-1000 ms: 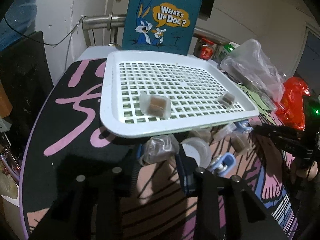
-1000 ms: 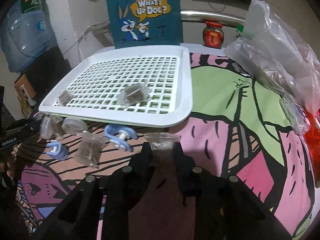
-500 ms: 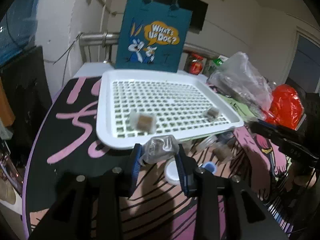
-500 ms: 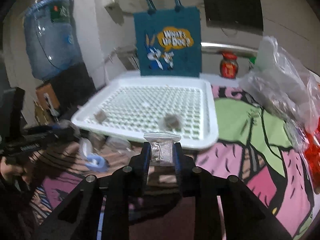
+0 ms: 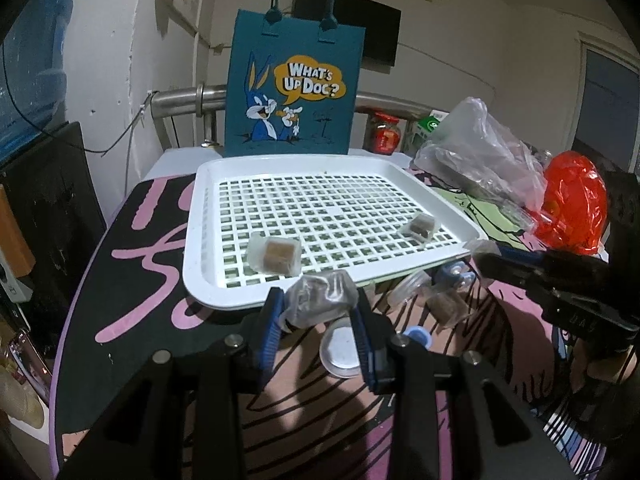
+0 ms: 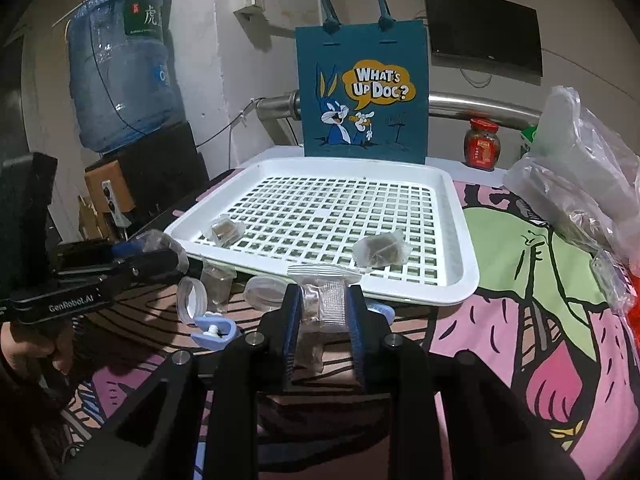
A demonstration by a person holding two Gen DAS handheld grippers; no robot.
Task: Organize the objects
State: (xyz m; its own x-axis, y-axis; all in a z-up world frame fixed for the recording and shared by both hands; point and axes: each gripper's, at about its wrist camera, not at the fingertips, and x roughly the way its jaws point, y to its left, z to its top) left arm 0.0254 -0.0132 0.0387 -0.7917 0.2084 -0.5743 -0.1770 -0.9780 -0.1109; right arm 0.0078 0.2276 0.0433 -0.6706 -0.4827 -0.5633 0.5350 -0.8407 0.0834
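Observation:
A white perforated tray [image 5: 200,216] [image 6: 460,216] lies on the cartoon-print table and holds two clear-wrapped brown cubes [image 5: 276,255] [image 5: 420,226], also in the right wrist view [image 6: 380,251] [image 6: 225,230]. My left gripper [image 5: 318,308] is shut on a clear-wrapped packet [image 5: 322,298], held above the tray's near edge. My right gripper [image 6: 324,308] is shut on a clear packet [image 6: 326,300] just before the tray's near rim. On the table below lie a wrapped cube [image 5: 444,306], clear round lids [image 5: 340,354] [image 6: 192,300] and blue clips [image 6: 214,330].
A teal Bugs Bunny bag [image 5: 294,88] stands behind the tray. A clear plastic bag [image 5: 480,160] and a red bag [image 5: 576,204] lie at the right. A red jar [image 6: 482,148] stands at the back. A water bottle [image 6: 120,68] is beyond the table's left.
Both grippers closed on packets from the table and lifted them up and back, to the tray's near edge. The tray's two cubes have not moved.

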